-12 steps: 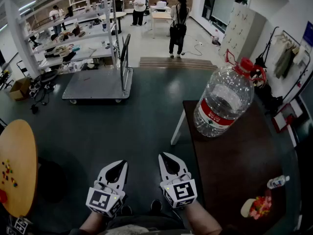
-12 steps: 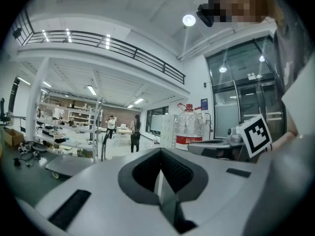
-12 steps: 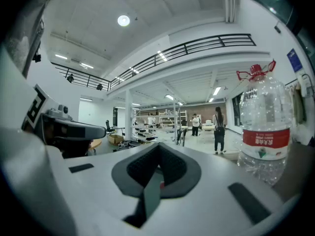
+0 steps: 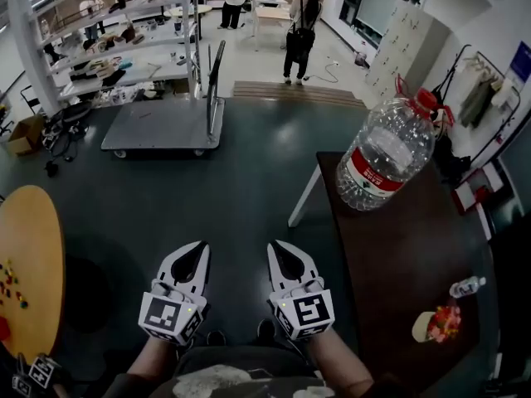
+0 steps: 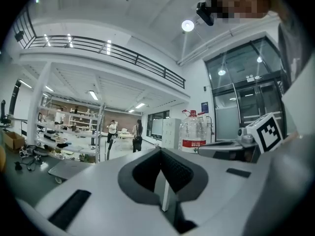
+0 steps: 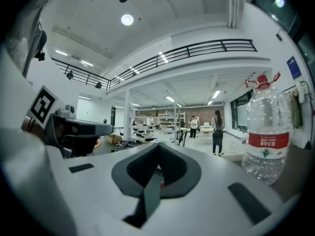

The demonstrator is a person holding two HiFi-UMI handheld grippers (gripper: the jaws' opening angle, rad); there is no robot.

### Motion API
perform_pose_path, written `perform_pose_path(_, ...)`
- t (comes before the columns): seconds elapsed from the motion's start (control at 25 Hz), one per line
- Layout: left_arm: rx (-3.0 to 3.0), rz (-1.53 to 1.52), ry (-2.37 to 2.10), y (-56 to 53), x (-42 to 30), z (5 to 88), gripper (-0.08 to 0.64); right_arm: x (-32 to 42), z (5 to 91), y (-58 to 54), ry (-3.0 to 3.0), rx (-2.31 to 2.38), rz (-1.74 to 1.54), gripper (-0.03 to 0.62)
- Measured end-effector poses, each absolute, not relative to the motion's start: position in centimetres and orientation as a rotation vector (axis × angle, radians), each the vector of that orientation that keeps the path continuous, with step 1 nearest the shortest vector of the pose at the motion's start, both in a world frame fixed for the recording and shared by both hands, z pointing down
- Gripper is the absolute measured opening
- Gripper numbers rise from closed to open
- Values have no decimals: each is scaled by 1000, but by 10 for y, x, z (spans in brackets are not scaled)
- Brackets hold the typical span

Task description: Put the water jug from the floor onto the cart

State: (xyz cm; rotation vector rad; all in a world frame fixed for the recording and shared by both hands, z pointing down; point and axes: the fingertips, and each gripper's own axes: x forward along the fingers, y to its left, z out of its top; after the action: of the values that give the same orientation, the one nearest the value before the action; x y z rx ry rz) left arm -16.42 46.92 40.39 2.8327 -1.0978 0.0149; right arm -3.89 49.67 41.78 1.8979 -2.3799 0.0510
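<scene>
While the water jug point(image 4: 387, 157) stands upright at the far end of the dark bench point(image 4: 398, 264) on the person's right, neither tool touches it. The left tool point(image 4: 197, 254) and the right tool point(image 4: 279, 254) are held side by side close to the body, over the dark floor point(image 4: 241, 189). Each has its jaws pressed together with nothing between them, as both gripper views confirm. The cart point(image 4: 158, 127), a flat platform with an upright push handle, sits well apart from the jug across the floor, and its deck appears bare.

Progress, as judged: no part of the task is done. The jug rests on the bench rather than on the floor. What is left is the approach, opening a tool, the grasp, the carry and the set-down on the cart.
</scene>
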Motion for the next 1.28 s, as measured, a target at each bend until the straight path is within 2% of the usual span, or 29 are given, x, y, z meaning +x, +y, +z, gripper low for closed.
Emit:
perform_pose_path(0.36, 2854, 10, -988, 475, -187, 416, 8, -56, 422, 511, -2277, 2010, 64, -11)
perform_pose_path(0.6, 2834, 62, -917, 480, -202, 432, 8, -48, 437, 521, -2190, 2200, 254, -11)
perform_pose_path(0.8, 2816, 64, -872, 471, -205, 438, 8, -34, 425, 526, -2128, 2327, 248, -11)
perform_pose_path(1.08, 2821, 71, -848, 448, -182, 444, 8, 25, 410, 508, -2068, 2432, 135, -11)
perform_pose_path(1.28, 2848, 76, -846, 410, -130, 431, 8, 97, 380, 470, -2059, 2475, 29, -10)
